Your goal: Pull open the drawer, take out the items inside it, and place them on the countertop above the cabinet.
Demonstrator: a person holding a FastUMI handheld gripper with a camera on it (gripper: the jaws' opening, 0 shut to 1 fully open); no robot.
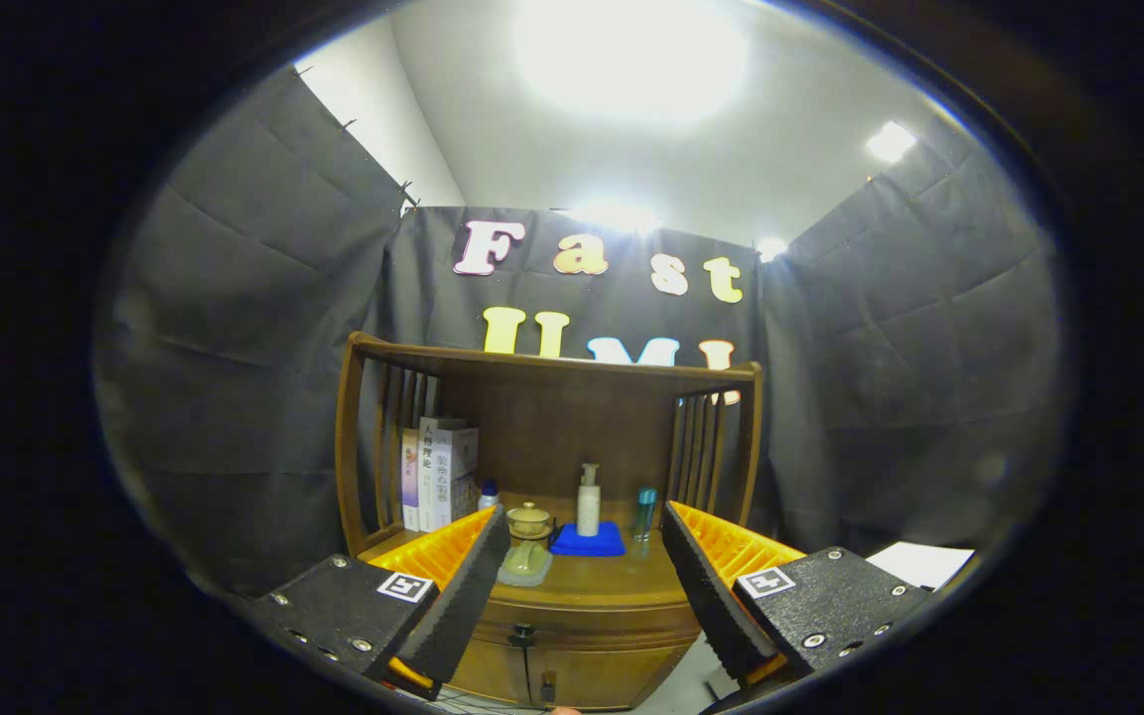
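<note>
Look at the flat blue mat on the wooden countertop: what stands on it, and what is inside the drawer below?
A white pump bottle stands upright on the blue mat. The wooden drawer is closed, hiding its contents. The open tool hangs before it.

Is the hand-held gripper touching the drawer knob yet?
Apart. In the gripper view the hand-held gripper is open, its fingers spread wide, with the drawer knob still beyond them on the closed drawer.

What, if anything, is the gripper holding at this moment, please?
Nothing is held: the gripper is open, its fingers apart ahead of the closed drawer.
</note>
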